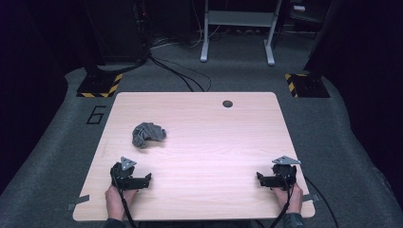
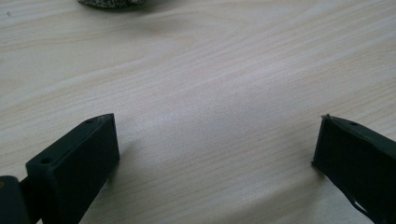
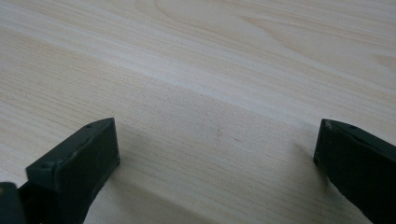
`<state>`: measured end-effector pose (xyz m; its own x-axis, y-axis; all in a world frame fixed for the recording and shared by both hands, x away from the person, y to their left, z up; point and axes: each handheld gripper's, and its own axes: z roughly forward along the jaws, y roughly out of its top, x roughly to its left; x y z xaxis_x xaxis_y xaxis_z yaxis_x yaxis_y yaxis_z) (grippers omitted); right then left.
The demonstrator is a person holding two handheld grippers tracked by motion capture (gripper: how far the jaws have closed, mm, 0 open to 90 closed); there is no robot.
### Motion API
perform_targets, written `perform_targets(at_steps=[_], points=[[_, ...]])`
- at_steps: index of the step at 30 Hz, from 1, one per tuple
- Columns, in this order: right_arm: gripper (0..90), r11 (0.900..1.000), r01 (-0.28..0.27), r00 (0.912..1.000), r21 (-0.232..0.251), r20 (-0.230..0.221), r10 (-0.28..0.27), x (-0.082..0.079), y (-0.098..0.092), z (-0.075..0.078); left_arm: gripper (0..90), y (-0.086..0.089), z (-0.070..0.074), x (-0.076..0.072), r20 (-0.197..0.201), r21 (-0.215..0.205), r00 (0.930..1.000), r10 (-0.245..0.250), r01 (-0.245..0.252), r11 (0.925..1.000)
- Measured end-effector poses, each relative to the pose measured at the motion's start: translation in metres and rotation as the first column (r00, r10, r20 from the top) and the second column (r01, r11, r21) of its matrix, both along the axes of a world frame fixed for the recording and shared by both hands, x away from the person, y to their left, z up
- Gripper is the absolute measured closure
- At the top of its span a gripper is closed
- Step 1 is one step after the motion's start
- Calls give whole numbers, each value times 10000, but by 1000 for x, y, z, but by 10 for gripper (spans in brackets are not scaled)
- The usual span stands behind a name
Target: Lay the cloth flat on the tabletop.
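A pale wooden desk (image 1: pixel 204 142) stands on grey carpet (image 1: pixel 57 142) in a dark room. A crumpled grey cloth (image 1: pixel 148 133) lies left of centre. The left gripper (image 1: pixel 142 181) rests near the cloth, the right gripper (image 1: pixel 262 179) at the near right; both have jaws spread wide, pinching nothing.

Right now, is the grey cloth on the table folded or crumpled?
Crumpled: the grey cloth lies bunched in an uneven heap on the table, no flat layers.
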<state>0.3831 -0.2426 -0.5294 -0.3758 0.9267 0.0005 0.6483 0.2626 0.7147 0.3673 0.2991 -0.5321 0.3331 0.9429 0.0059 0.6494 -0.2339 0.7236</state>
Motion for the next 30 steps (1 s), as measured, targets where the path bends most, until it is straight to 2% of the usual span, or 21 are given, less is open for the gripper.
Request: perform_targets(at_steps=[23,26,27,30], points=[[2,9999,125,9999,-8,4,-125,0,0,0,0,0,1,1,-41,19,10000,51,-51,10000],[2,9999,127,9999,-8,1,-127,0,0,0,2,3,2,2,-96,-269,10000,17,-19,9996],[2,9999,131,9999,-5,2,-131,0,0,0,2,4,3,5,35,-335,10000,71,-70,9994],[2,9999,126,9999,-14,2,-126,0,0,0,2,4,7,10,79,-373,10000,38,-35,9993]])
